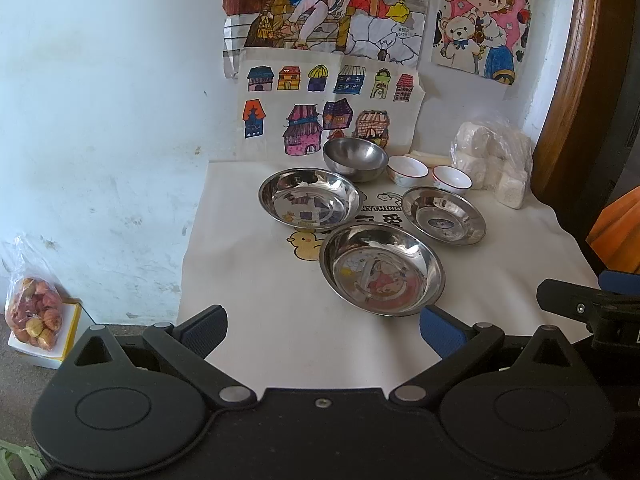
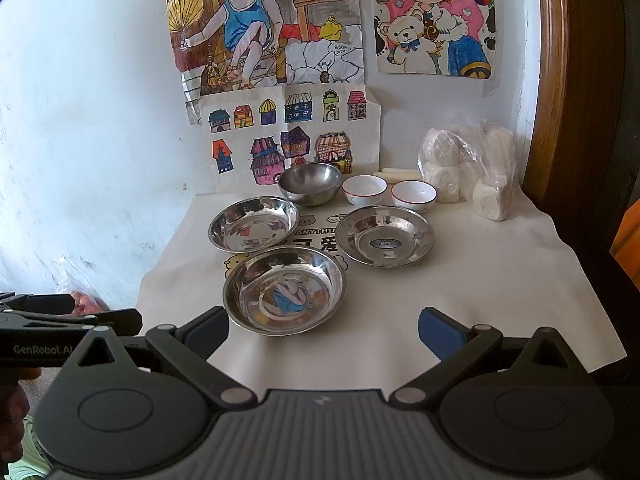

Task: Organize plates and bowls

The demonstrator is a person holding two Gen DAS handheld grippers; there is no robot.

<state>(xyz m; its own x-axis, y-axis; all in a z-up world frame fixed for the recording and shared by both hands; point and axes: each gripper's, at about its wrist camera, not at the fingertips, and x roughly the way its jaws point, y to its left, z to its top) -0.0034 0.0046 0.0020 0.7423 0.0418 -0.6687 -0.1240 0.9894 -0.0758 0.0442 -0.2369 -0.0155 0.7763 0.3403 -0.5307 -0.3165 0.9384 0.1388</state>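
Shiny steel plates [image 2: 283,289] [image 2: 253,224] [image 2: 385,236] upright, rims skyward, round, no long axis, clustered mid-cloth before deep steel bowl [image 2: 310,182] and white red-rimmed bowls [image 2: 364,189]; left gripper [image 1: 322,330] and right gripper [image 2: 323,330] jaws spread, empty

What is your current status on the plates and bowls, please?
Left gripper and right gripper open, empty, short of table. Three steel plates, steel bowl, two white bowls unstacked. Nothing blocking.

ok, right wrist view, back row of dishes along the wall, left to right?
deep steel bowl → left white bowl → right white bowl → bag of white blocks. Both grippers open, holding nothing.
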